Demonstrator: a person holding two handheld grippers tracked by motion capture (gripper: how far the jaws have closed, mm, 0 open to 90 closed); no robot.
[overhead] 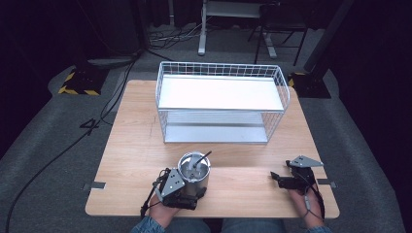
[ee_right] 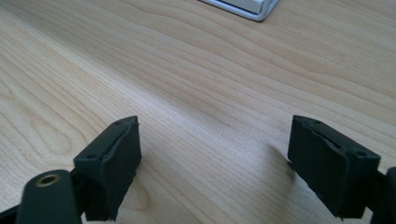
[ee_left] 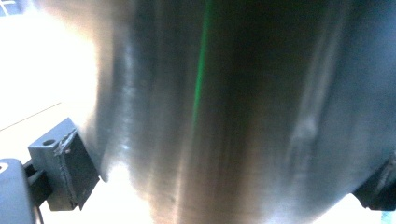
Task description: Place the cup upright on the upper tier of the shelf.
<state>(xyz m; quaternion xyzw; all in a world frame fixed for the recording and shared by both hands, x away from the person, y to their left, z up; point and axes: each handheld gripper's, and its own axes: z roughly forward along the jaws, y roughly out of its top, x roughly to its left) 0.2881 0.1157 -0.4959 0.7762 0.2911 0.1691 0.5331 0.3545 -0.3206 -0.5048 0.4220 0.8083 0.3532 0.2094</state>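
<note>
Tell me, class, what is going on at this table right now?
A person works at a wooden table with a claw in each hand. The left claw is closed around a steel cup near the front edge; its jaws press both sides of the metal wall in the left gripper view. A thin dark rod leans inside the cup. The right claw rests open over bare wood, holding nothing. A white wire rack stands behind.
</note>
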